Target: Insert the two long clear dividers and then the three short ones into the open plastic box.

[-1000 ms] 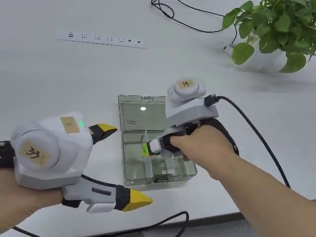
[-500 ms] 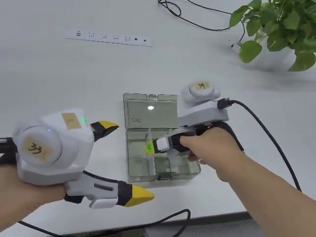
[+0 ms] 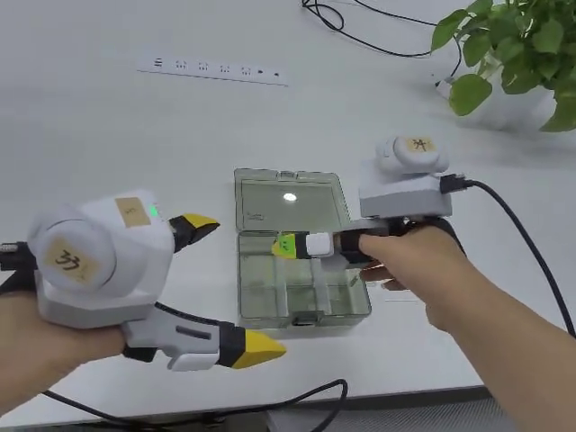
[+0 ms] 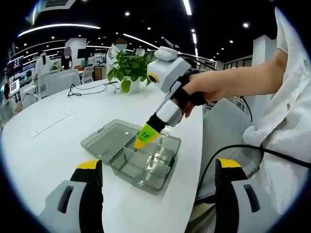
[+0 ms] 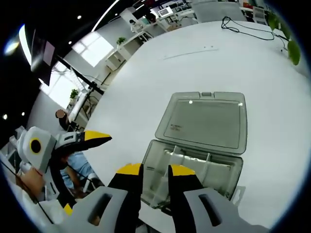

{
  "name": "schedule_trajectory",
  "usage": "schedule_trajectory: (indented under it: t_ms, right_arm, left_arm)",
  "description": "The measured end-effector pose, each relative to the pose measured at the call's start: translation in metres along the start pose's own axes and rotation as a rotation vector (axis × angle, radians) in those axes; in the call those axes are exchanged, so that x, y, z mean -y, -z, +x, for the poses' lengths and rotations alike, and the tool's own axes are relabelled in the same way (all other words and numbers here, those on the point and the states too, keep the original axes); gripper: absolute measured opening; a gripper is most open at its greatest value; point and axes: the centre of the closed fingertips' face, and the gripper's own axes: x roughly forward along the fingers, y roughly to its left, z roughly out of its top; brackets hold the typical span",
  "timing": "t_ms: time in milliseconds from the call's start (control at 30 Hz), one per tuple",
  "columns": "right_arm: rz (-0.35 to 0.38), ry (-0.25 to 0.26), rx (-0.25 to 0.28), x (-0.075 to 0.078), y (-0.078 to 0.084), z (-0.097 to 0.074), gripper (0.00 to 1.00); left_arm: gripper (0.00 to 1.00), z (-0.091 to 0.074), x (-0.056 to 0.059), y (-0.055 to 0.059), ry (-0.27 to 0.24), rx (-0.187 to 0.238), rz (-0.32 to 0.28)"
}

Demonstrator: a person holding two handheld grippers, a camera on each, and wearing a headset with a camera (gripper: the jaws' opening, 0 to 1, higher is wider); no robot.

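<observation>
Smoky clear plastic box [image 3: 270,202] lies open, thin clear dividers [image 5: 209,162] upright inside. My left gripper [image 3: 234,284] gapes wide; on my right gripper [image 3: 286,245] I cannot tell whether the near-together jaws pinch anything

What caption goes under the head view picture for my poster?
Right claw over the open plastic box, left claw open beside it.

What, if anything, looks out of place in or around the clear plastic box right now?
Nothing stands out. The clear plastic box sits flat on the white table with its lid folded open, and the clear dividers inside stand upright. No spill or damage shows.
</observation>
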Motion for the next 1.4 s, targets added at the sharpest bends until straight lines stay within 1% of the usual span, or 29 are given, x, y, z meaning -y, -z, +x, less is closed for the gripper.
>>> schedule_trajectory:
  t_ms: [67, 100, 167, 200, 233, 333, 367, 467, 533, 633, 667, 700, 733, 833, 867, 933, 1000, 1033, 1067, 1167, 1200, 1300, 1367, 1400]
  right_arm:
    - [-0.003, -0.011, 0.011, -0.001, -0.002, -0.004, 0.23]
    - [-0.01, -0.021, 0.029, -0.002, -0.006, -0.007, 0.25]
    - [-0.012, -0.034, 0.039, -0.004, -0.008, -0.011, 0.26]
    - [-0.02, -0.053, 0.054, -0.006, -0.01, -0.014, 0.26]
    - [-0.027, -0.063, 0.065, -0.007, -0.012, -0.018, 0.28]
    - [-0.063, -0.079, 0.087, -0.009, -0.018, -0.026, 0.3]
    - [-0.062, -0.084, 0.092, -0.009, -0.019, -0.029, 0.31]
    - [-0.089, -0.123, 0.125, -0.018, -0.024, -0.04, 0.33]
    - [-0.111, -0.141, 0.138, -0.02, -0.027, -0.047, 0.36]
    - [-0.136, -0.166, 0.157, -0.022, -0.031, -0.057, 0.37]
    - [-0.142, -0.17, 0.158, -0.016, -0.03, -0.058, 0.4]
    - [-0.159, -0.177, 0.163, -0.016, -0.031, -0.06, 0.41]
    - [-0.19, -0.182, 0.17, -0.016, -0.032, -0.064, 0.42]
    - [-0.243, -0.201, 0.172, -0.015, -0.031, -0.073, 0.47]
    - [-0.265, -0.199, 0.158, -0.007, -0.03, -0.077, 0.48]
    - [-0.331, -0.201, 0.139, -0.003, -0.027, -0.082, 0.5]
    - [-0.379, -0.206, 0.122, -0.001, -0.023, -0.085, 0.51]
    - [-0.386, -0.202, 0.113, 0.001, -0.022, -0.086, 0.51]
    - [-0.407, -0.203, 0.103, 0.002, -0.019, -0.089, 0.52]
    - [-0.444, -0.212, 0.097, 0.004, -0.017, -0.093, 0.53]
    - [-0.463, -0.213, 0.093, 0.009, -0.017, -0.096, 0.53]
    - [-0.545, -0.209, 0.063, 0.016, -0.015, -0.099, 0.54]
    - [-0.573, -0.2, 0.035, 0.022, -0.012, -0.1, 0.56]
    - [-0.614, -0.198, 0.026, 0.023, -0.01, -0.101, 0.57]
  left_arm:
    - [0.98, -0.001, 0.0, 0.0, -0.008, -0.003, 0.0]
    - [0.99, -0.002, 0.0, 0.0, -0.011, -0.004, -0.001]
    - [0.99, -0.003, 0.0, 0.0, -0.019, -0.007, -0.005]
    - [0.99, -0.003, 0.0, -0.001, -0.021, -0.007, -0.005]
    - [0.99, -0.004, 0.0, -0.001, -0.026, -0.009, -0.005]
    - [0.99, -0.005, 0.001, -0.002, -0.035, -0.013, -0.005]
    - [0.99, -0.005, 0.001, -0.003, -0.04, -0.014, -0.006]
    - [0.99, -0.006, 0.001, -0.004, -0.051, -0.014, -0.011]
    - [0.99, -0.006, 0.002, -0.005, -0.057, -0.015, -0.016]
    - [0.99, -0.006, 0.002, -0.006, -0.067, -0.017, -0.017]
    - [0.99, -0.006, 0.002, -0.006, -0.068, -0.018, -0.018]
    - [0.99, -0.006, 0.002, -0.007, -0.069, -0.019, -0.018]
    - [1.0, -0.006, 0.002, -0.007, -0.072, -0.019, -0.017]
    - [0.99, -0.007, 0.001, -0.008, -0.082, -0.022, -0.019]
    - [0.99, -0.008, 0.0, -0.008, -0.088, -0.023, -0.019]
    - [1.0, -0.01, -0.001, -0.008, -0.095, -0.023, -0.02]
    - [1.0, -0.012, -0.001, -0.007, -0.103, -0.025, -0.021]
    - [0.99, -0.012, -0.002, -0.007, -0.105, -0.025, -0.022]
    - [0.99, -0.013, -0.002, -0.006, -0.11, -0.028, -0.023]
    - [0.99, -0.016, -0.004, -0.005, -0.119, -0.029, -0.027]
    - [0.99, -0.016, -0.004, -0.005, -0.122, -0.029, -0.029]
    - [0.99, -0.017, -0.003, -0.004, -0.124, -0.028, -0.031]
    - [0.99, -0.017, -0.003, -0.004, -0.124, -0.03, -0.029]
    - [0.99, -0.018, -0.003, -0.004, -0.125, -0.031, -0.03]
